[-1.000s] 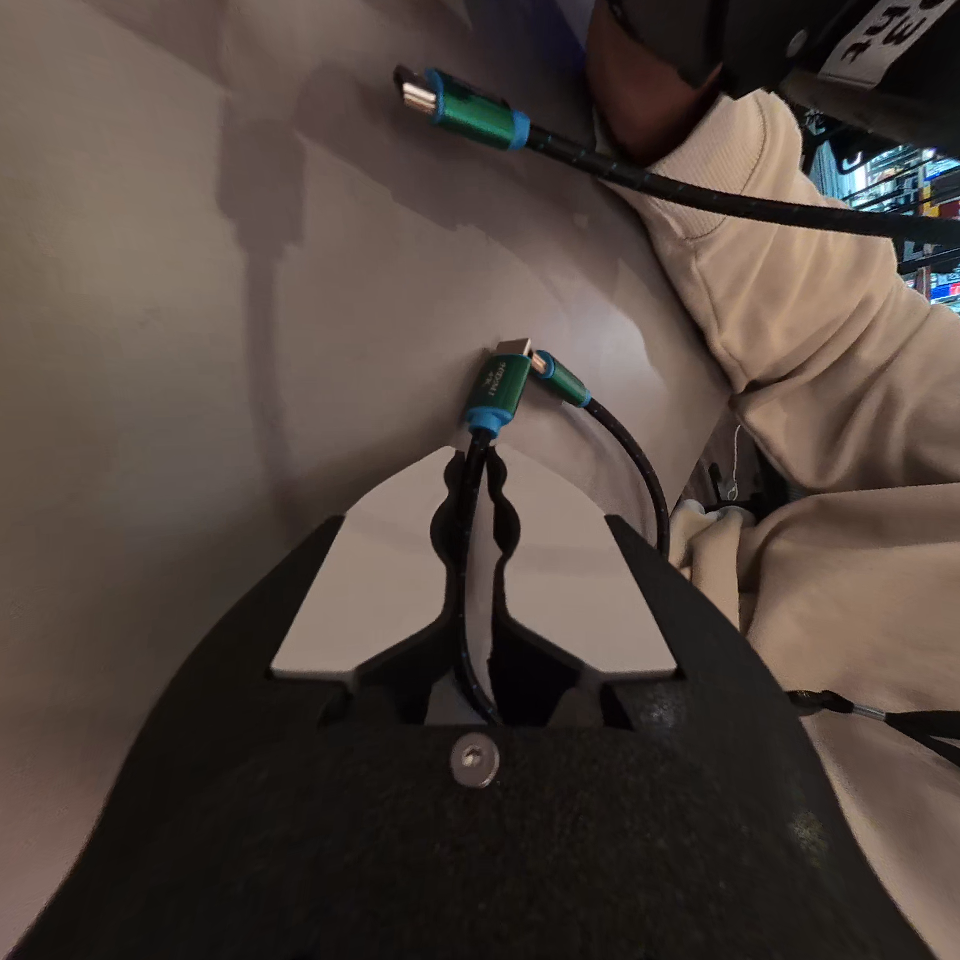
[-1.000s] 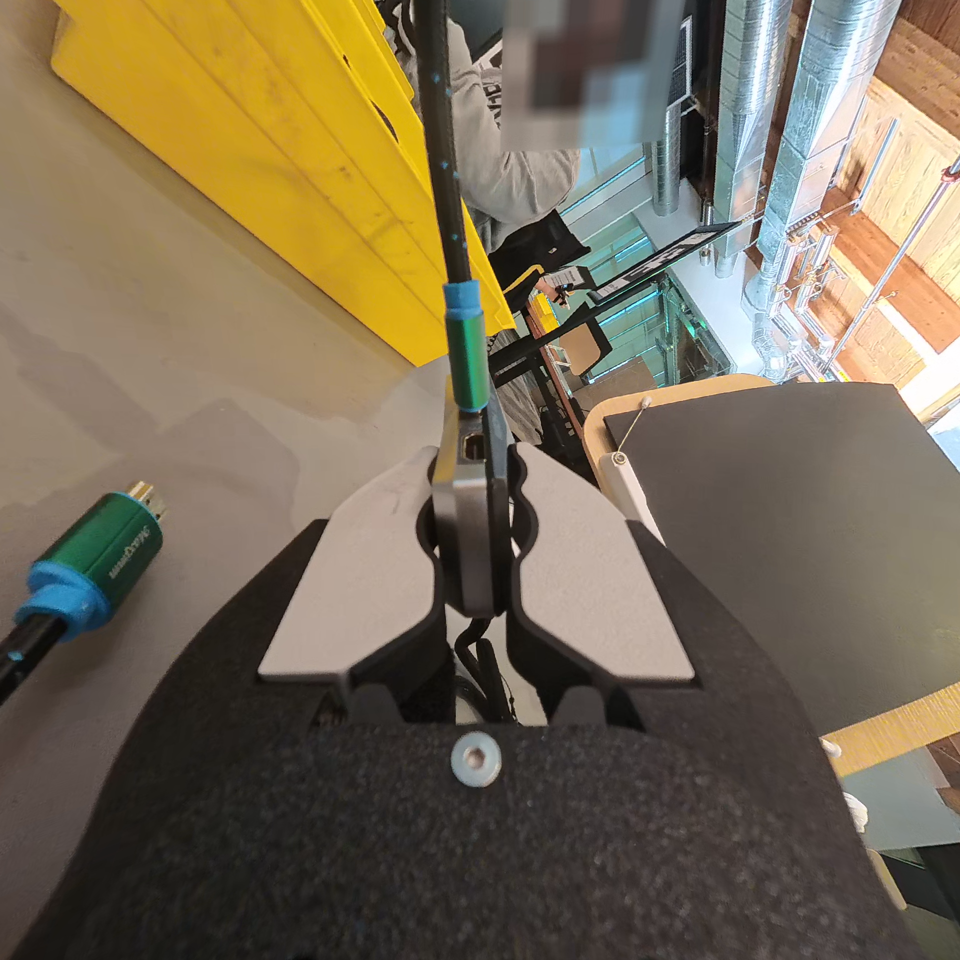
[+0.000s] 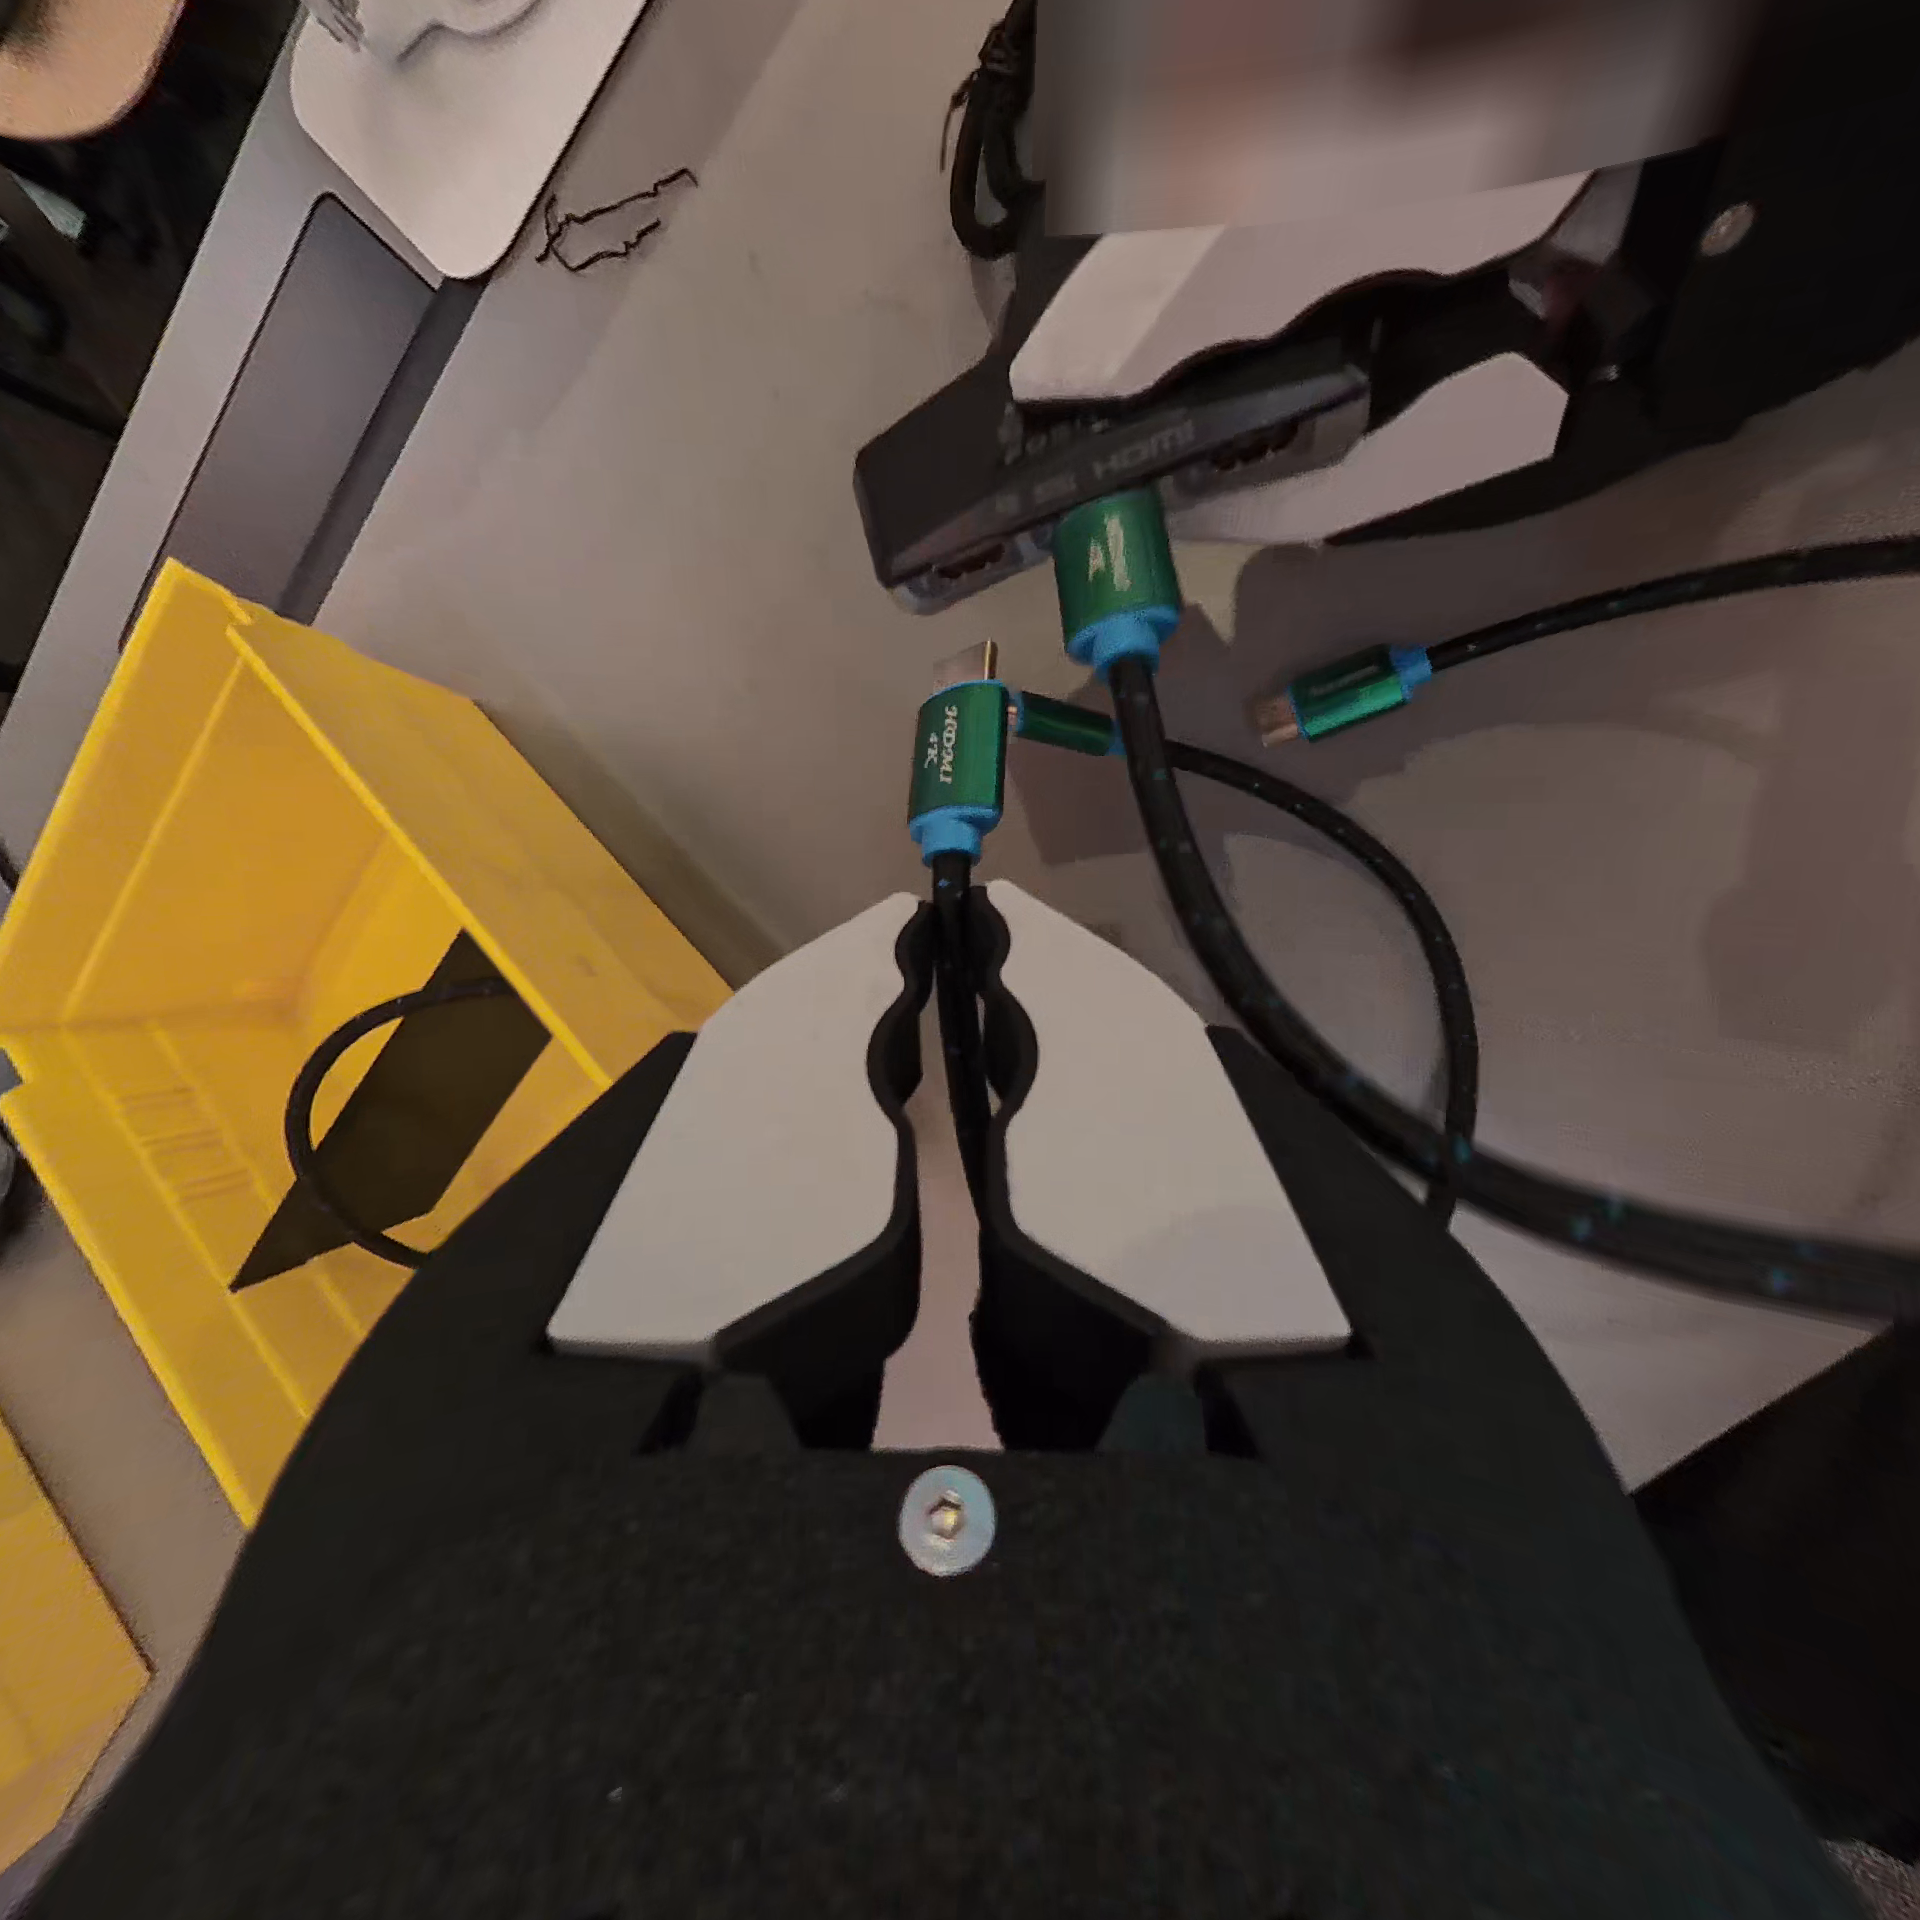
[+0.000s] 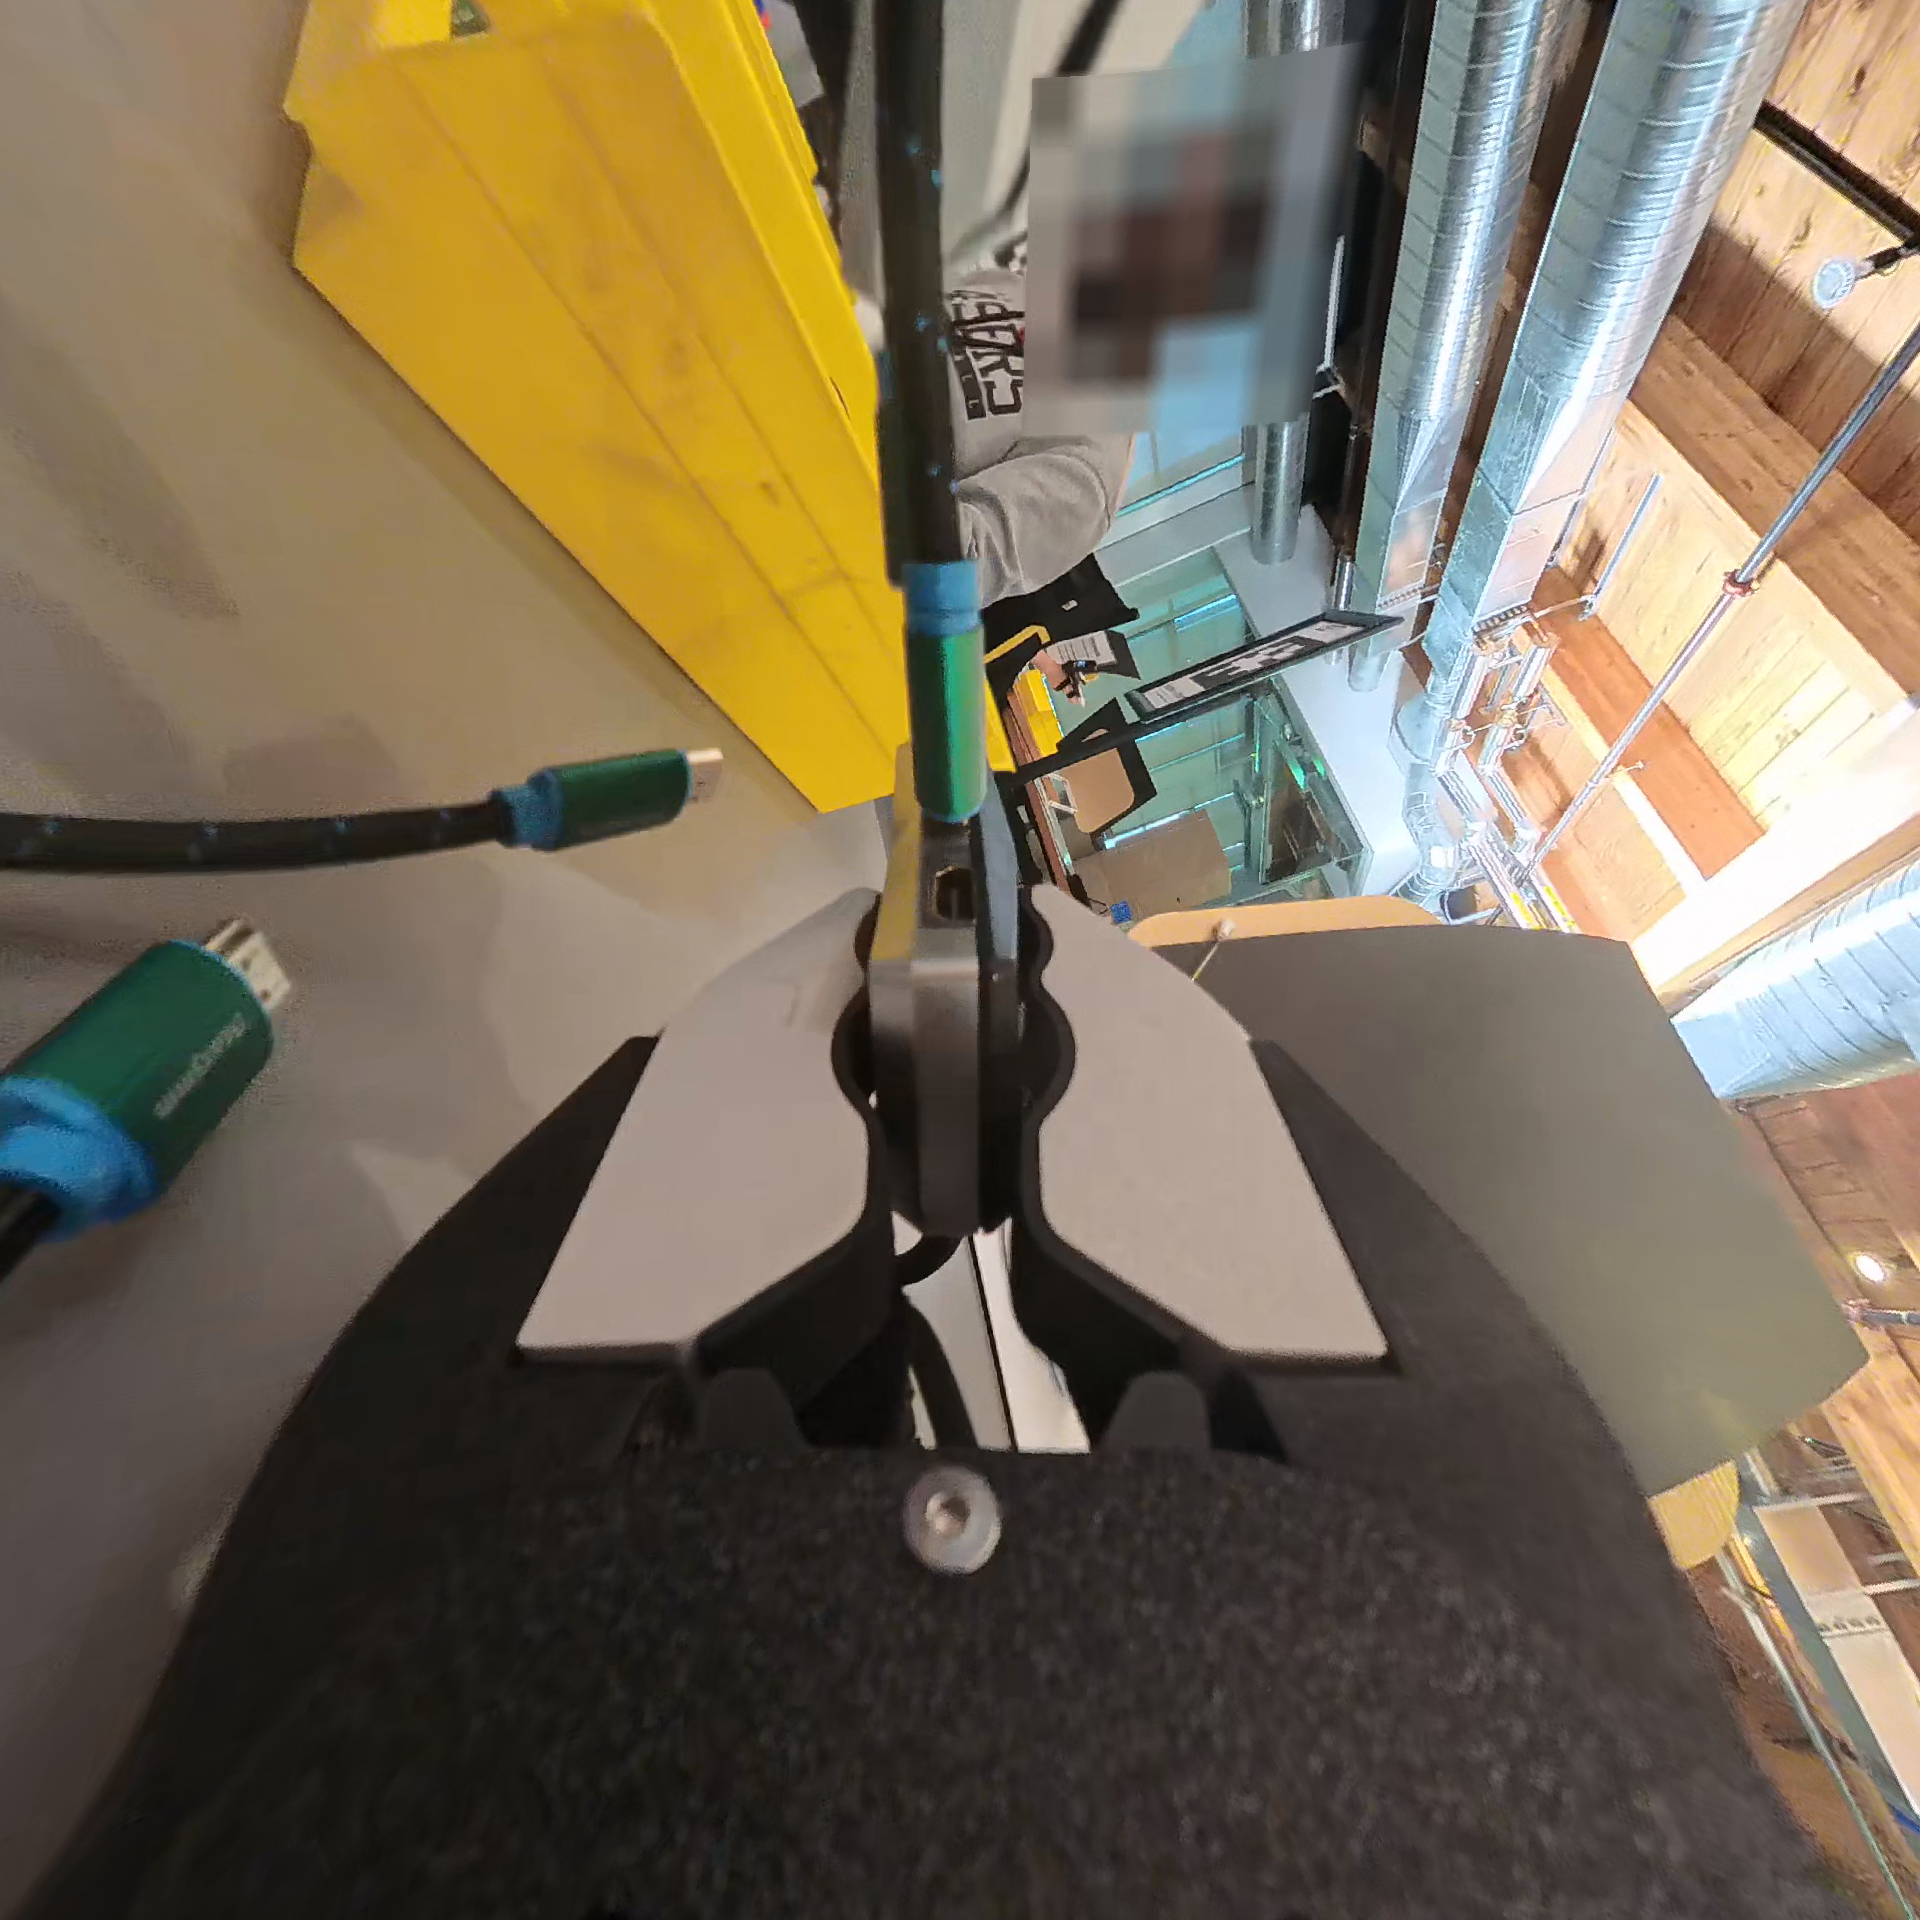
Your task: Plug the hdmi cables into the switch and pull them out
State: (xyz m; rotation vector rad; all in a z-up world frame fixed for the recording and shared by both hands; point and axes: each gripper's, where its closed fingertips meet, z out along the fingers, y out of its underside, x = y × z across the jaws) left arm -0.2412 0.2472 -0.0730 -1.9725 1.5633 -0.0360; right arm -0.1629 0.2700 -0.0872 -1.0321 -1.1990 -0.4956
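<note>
Green-shelled plug (image 3: 957,767) juts beyond the left gripper (image 3: 954,914), whose fingers pinch its black cable; only this view shows the switch (image 3: 1101,468) face-on, one plug (image 3: 1115,566) seated, clamped by the right gripper (image 3: 1195,332). Right wrist view alone shows the switch (image 4: 940,1029) edge-on between pressed fingers (image 4: 748,1122). A second earlier the left view faced bare table (image 3: 644,499)

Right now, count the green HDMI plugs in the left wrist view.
4. One plug sits in the switch; a second juts from the left tool, clamped by its cable; a third lies beside it; a fourth lies farther right. Others may hide.
</note>
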